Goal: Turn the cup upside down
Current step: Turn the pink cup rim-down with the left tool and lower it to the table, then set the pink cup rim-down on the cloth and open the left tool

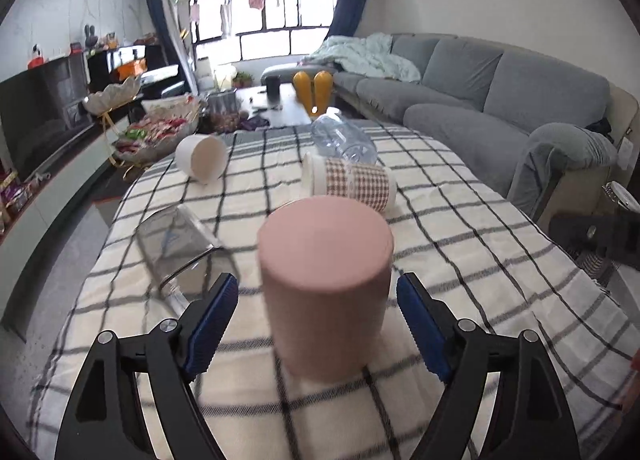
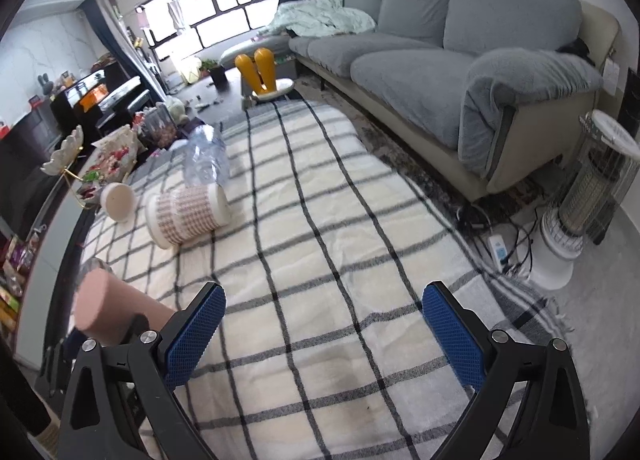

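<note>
Pink cup (image 1: 325,292) is standing upside down on the checked bench (image 1: 460,244), sitting between the spread fingers of the left tool (image 1: 318,300), pads not touching it. Right tool (image 2: 324,324) is hovering spread over bare cloth, gripping nothing; the cup is showing at its far left. Ahead of the left tool a patterned cup (image 1: 352,183), white cup (image 1: 202,157), bottle (image 1: 344,137) and glass (image 1: 176,248) are lying on their sides.
</note>
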{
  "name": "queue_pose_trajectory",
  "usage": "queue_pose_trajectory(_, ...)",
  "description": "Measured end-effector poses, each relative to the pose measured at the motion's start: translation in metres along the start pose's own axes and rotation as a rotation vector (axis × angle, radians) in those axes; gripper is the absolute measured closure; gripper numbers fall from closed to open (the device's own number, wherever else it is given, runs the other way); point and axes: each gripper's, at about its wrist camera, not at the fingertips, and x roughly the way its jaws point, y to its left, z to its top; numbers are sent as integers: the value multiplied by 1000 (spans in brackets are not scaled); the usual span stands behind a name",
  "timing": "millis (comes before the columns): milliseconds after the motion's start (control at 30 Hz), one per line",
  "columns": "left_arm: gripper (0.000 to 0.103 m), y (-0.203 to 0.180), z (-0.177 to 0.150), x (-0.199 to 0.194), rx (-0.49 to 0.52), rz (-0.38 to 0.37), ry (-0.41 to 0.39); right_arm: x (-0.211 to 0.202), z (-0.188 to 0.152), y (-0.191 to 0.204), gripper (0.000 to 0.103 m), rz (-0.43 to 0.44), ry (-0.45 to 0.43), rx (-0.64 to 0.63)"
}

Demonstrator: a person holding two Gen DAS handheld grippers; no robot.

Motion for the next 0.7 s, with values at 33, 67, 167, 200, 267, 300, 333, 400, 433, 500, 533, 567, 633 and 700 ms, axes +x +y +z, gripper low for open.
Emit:
queue_pose_trajectory(33,20,3,1,-9,-12,-3,15,-8,2,3,3,6,-17,-11)
queue_pose_trajectory(67,20,6,3,-16,-19,4,23,-14,3,5,3,9,-27,-18)
queue_pose_trajectory(167,20,15,9,-45,-45,10,6,-41,8,18,3,25,-89,-59)
queue_pose_trajectory(200,19,18,14,-59,-40,45,-5,-48,9,22,3,32,-105,-71)
queue_pose_trajectory(267,18,26,23,-80,-48,83,-18,-64,12,32,3,41,-133,-96)
queue_pose_trajectory(300,16,30,26,-87,-57,92,-25,-70,13,36,3,40,-140,-106)
queue_pose_trajectory(333,13,37,31,-97,-73,111,-34,-75,14,40,3,40,-146,-116)
queue_pose_trajectory(400,12,47,39,-113,-98,147,-45,-87,16,50,3,35,-157,-139)
queue_pose_trajectory(433,11,53,45,-121,-114,165,-43,-93,17,54,3,38,-160,-147)
queue_pose_trajectory(500,11,58,50,-130,-129,185,-32,-102,19,59,3,42,-163,-153)
queue_pose_trajectory(533,11,60,52,-134,-130,195,-25,-106,20,62,3,42,-164,-157)
queue_pose_trajectory(567,11,60,53,-137,-128,201,-19,-110,21,64,3,40,-166,-161)
queue_pose_trajectory(633,11,59,55,-142,-122,210,-10,-119,22,67,3,30,-173,-173)
queue_pose_trajectory(700,10,59,56,-146,-114,219,4,-129,23,70,3,20,-187,-191)
